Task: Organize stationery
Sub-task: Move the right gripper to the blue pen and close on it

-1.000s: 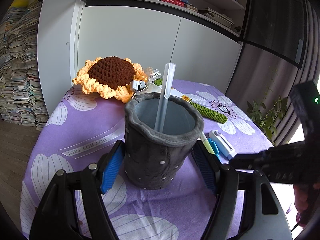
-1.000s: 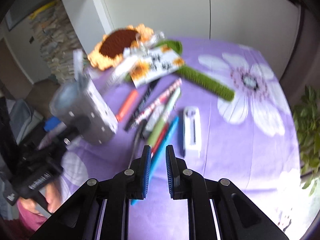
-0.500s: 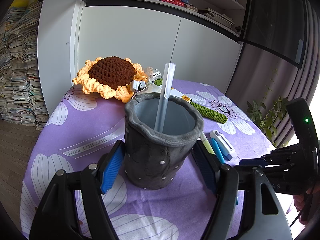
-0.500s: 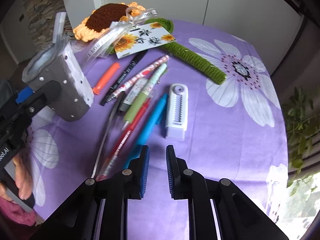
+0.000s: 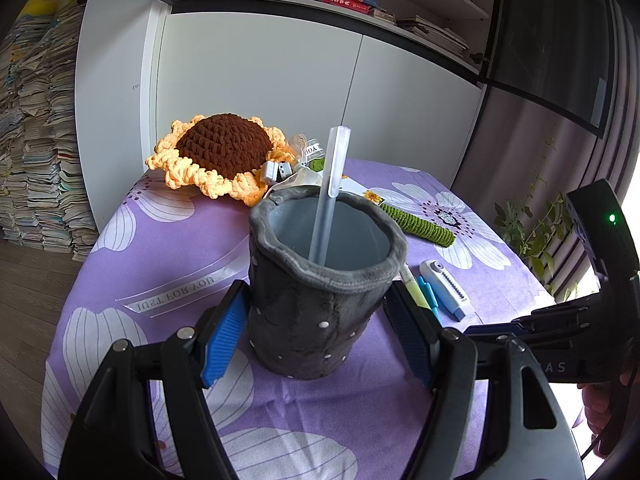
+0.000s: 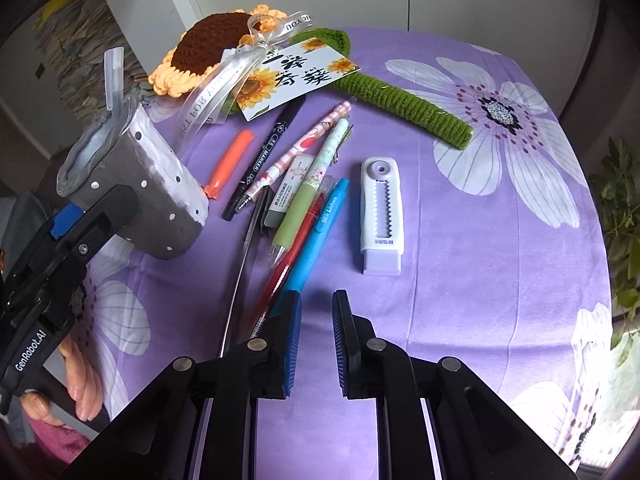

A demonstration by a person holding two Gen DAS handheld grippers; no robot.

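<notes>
My left gripper is shut on a grey felt pen holder that stands on the purple cloth, with a clear ruler standing in it. The holder also shows in the right wrist view. My right gripper is slightly open and empty, low over the cloth at the near ends of a blue pen and a red pen. Beside them lie a green pen, a pink patterned pen, a black marker, an orange highlighter, an eraser and a white correction tape.
A crochet sunflower with a green stem, a ribbon and a card lies at the far side of the table. A thin black rod lies left of the pens. White cabinets stand behind; a plant is on the right.
My right gripper has come lower and nearer to the pens, and its view has steadied. My left gripper and the holder have not moved.
</notes>
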